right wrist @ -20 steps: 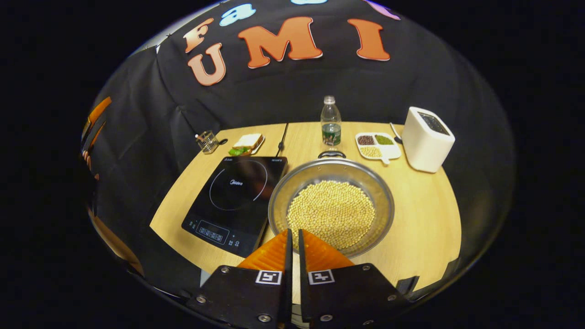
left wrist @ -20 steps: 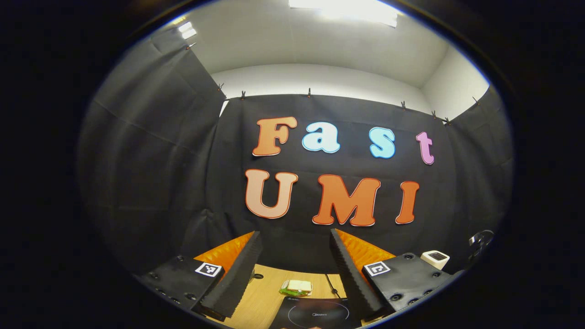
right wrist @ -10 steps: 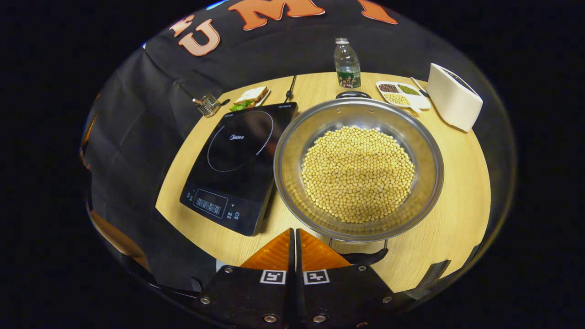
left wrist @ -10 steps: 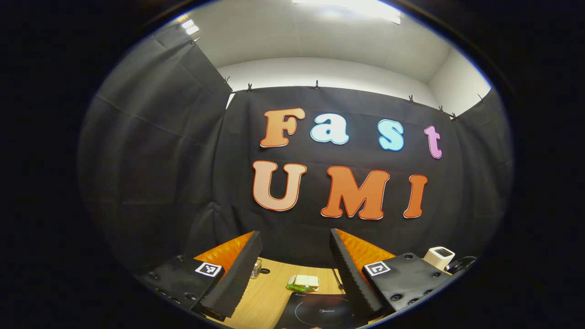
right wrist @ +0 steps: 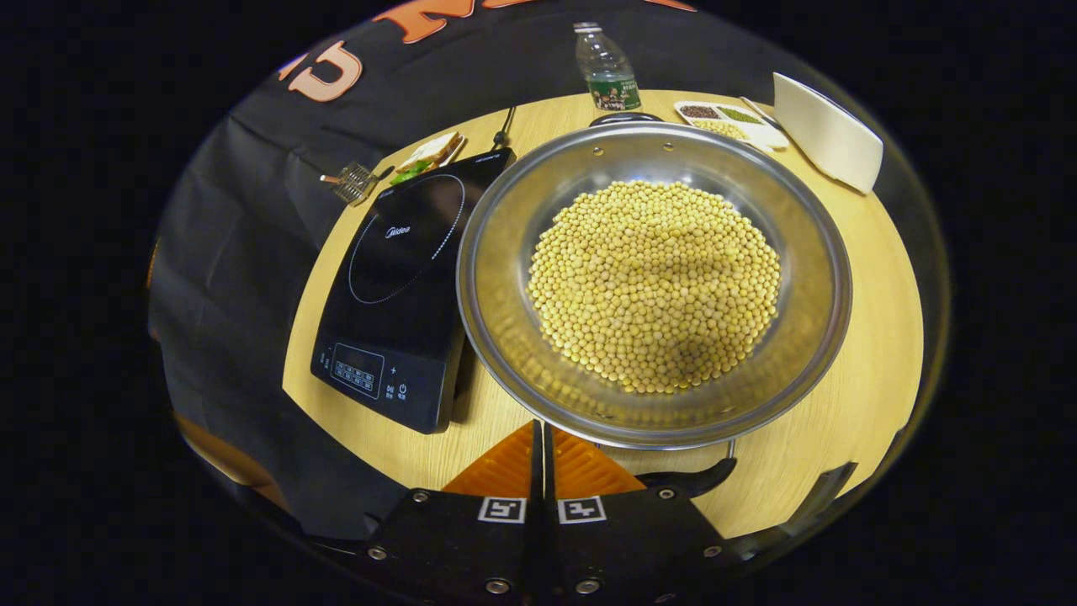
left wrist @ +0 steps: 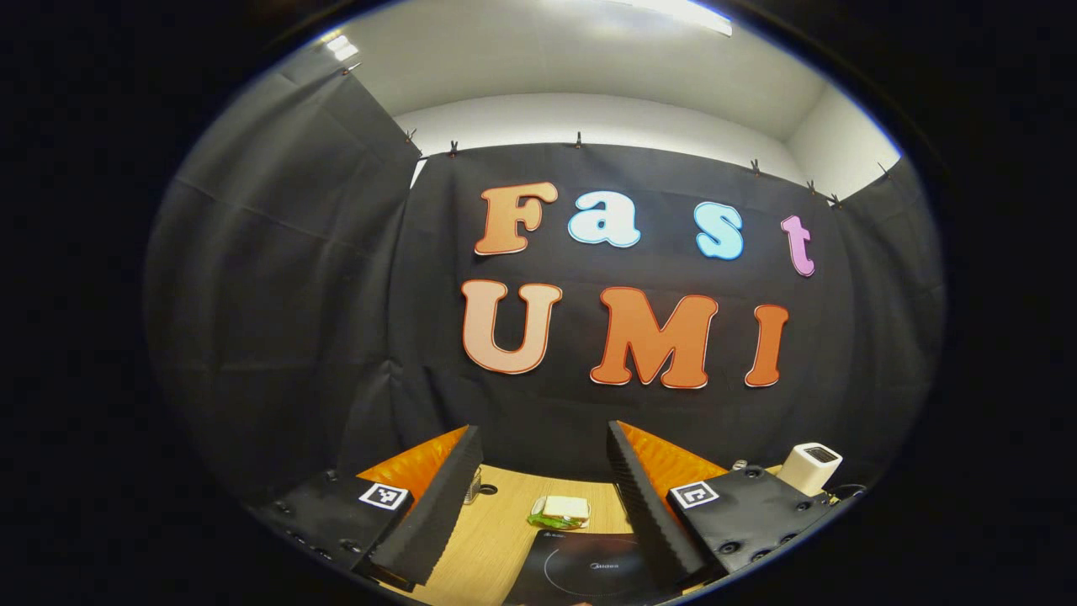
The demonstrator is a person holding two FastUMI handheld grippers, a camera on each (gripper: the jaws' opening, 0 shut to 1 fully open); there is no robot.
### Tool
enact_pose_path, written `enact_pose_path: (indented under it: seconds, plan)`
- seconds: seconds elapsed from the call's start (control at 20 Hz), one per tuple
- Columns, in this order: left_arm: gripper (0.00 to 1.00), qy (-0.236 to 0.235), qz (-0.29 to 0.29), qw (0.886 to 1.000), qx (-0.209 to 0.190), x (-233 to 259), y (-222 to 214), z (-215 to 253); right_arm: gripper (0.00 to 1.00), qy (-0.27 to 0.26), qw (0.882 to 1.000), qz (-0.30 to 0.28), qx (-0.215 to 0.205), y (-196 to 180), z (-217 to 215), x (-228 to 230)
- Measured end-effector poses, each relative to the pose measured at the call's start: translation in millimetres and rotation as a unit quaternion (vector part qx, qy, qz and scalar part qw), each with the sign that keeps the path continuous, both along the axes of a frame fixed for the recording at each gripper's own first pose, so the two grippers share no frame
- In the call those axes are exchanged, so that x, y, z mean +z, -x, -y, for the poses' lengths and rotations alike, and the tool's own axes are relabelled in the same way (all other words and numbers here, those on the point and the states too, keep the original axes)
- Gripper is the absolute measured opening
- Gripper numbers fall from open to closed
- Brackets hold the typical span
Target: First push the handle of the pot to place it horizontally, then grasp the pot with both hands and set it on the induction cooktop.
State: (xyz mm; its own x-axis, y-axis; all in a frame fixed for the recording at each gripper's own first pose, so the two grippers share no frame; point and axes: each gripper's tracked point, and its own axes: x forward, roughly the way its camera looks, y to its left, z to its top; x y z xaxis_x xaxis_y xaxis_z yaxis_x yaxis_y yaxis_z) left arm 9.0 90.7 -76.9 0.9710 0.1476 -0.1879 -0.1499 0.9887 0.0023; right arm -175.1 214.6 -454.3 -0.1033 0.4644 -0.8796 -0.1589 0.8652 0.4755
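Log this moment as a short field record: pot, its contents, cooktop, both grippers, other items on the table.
pot: steel, on the table, right of the cooktop
contents: yellow beans
near handle: dark, beside the right gripper
cooktop: black, nothing on it
right gripper: fingers together, at the pot's near rim
left gripper: open, raised, facing the back wall
other items: bottle, sandwich, divided dish, white box

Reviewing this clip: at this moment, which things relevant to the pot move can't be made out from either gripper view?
- Right gripper view: the steel pot of soybeans has its near black handle partly behind the shut right gripper; contact unclear.
- Right gripper view: the far handle is mostly hidden by the rim.
- Left gripper view: the black induction cooktop is cut off by the bottom edge, between the open left gripper fingers.
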Motion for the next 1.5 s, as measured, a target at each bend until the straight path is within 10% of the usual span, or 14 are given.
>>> enact_pose_path:
  seconds: [1.5]
  plan:
    - [0.98, 0.011, -0.020, 1.000, -0.019, -14.6, -22.9, 12.3, 0.00, 0.105, 0.993, -0.007, -0.050, -50.0, 114.6, -37.8]
